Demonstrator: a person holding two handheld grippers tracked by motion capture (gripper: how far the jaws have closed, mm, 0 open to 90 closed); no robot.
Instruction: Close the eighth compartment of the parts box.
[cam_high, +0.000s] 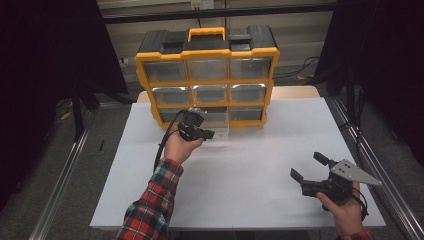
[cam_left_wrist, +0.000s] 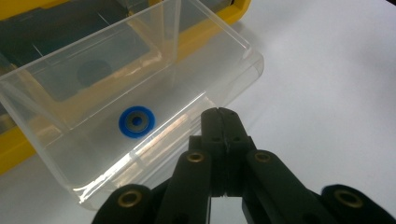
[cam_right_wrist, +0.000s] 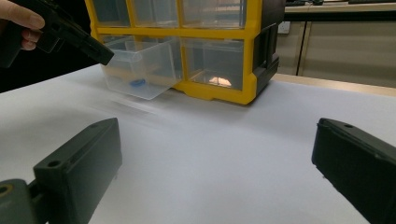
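Two tools are in play. We see the left tool (cam_high: 207, 134) with jaws pressed fully together, gripping nothing, tips just short of the front wall of the clear drawer (cam_left_wrist: 140, 88). That drawer is pulled partway out of the bottom row of the yellow organiser (cam_high: 206, 75) and sits directly ahead of the left tool. Inside, ahead and slightly left of the closed tips, lies a small blue washer (cam_left_wrist: 136, 122), flat on the drawer floor.

The right tool (cam_high: 309, 167) hovers above the white bench (cam_high: 250, 165) w/ jaws spread wide, empty, well apart from the drawer, which lies far ahead and to its left.

Handling, as we judge it: the drawer is thin transparent plastic, so light, fairly stiff, smooth and slippery, approx. no give before it flexes or cracks. Best hold is the front lip or top rim, pinched gently, or a push on the front wall w/ closed tips. The washer looks tiny, light and flat; hard to pinch off a slick floor, so take it by the edge.
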